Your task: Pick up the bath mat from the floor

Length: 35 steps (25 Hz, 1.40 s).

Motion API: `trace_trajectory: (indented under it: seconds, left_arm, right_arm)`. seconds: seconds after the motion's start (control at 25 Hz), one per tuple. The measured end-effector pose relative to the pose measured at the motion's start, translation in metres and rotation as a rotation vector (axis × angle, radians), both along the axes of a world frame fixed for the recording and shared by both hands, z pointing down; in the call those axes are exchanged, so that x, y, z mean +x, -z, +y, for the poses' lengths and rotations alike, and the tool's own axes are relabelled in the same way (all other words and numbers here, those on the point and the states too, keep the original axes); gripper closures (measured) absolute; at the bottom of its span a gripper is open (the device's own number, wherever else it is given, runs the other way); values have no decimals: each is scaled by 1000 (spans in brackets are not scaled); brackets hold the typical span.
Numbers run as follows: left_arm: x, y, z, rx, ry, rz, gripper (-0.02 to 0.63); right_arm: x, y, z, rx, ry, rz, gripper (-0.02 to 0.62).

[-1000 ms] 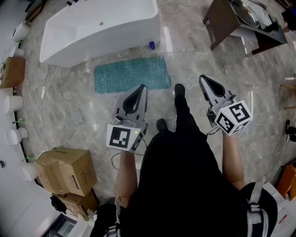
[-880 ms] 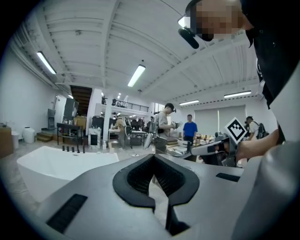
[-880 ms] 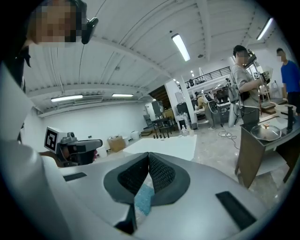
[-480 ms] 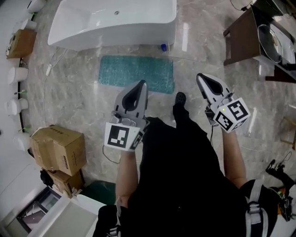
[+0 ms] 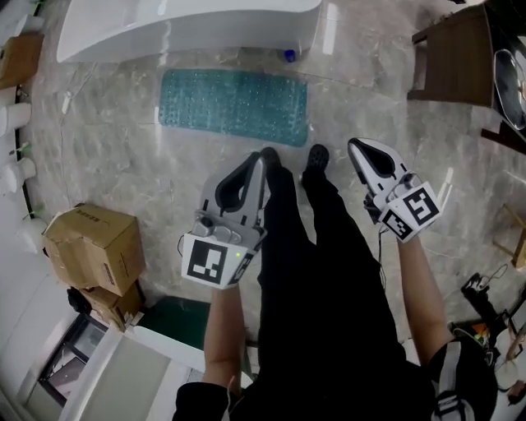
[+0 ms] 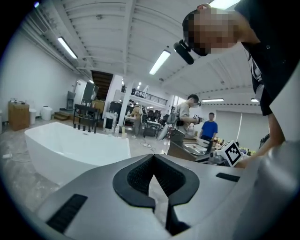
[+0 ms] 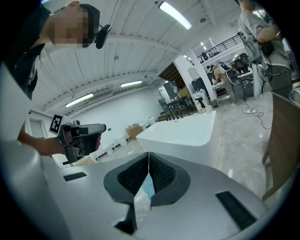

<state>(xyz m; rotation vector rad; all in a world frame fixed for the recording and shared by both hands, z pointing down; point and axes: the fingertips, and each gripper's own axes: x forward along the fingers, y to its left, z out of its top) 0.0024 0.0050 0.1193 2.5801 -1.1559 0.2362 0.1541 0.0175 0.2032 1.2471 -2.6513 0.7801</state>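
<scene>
A teal bath mat point(image 5: 234, 103) lies flat on the marble floor, right in front of the white bathtub point(image 5: 189, 25). My left gripper point(image 5: 256, 156) is held over the floor just short of the mat's near edge, shut and empty. My right gripper point(image 5: 355, 145) hangs to the right of the mat, also shut with nothing in it. In the left gripper view the jaws point(image 6: 152, 158) meet at the tip, with the bathtub point(image 6: 70, 150) beyond. In the right gripper view the jaws point(image 7: 148, 155) are closed too, and a sliver of teal mat point(image 7: 147, 187) shows below them.
The person's shoes point(image 5: 316, 156) stand at the mat's near right corner. Cardboard boxes point(image 5: 90, 247) sit at the left, a dark wooden table point(image 5: 456, 57) at the upper right, and a small blue item point(image 5: 288, 55) by the tub's corner. Other people stand far back point(image 6: 209, 129).
The person has stepped toward the mat, so the mat and tub now lie closer to the feet and grippers. Both grippers stayed shut and empty.
</scene>
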Motion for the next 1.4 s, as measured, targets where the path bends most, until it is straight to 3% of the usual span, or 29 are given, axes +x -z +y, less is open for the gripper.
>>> trace_trajectory:
  seconds: [0.2, 0.4, 0.68, 0.84, 0.96, 1.08, 1.4]
  left_arm:
    - [14, -75, -28, -72, -15, 0, 594]
    - [27, -163, -36, -144, -75, -55, 594]
    - [24, -310, -33, -253, -165, -121, 594]
    - [21, -381, -37, -268, -191, -144, 594]
    - [16, -431, -50, -268, -180, -145, 594]
    - [11, -476, -52, -286, -164, -145, 594]
    - [2, -566, -57, -278, -170, -162, 594]
  right_arm:
    - [5, -86, -15, -110, 8, 30, 581]
    - [-7, -186, -24, -205, 25, 18, 581]
    - [-33, -370, -30, -346, 63, 28, 581]
    - [-38, -462, -30, -403, 62, 58, 578]
    - [-38, -523, -42, -434, 57, 84, 520]
    - [-39, -579, -46, -467, 71, 123, 501]
    - [-50, -750, -43, -598, 188, 248, 411]
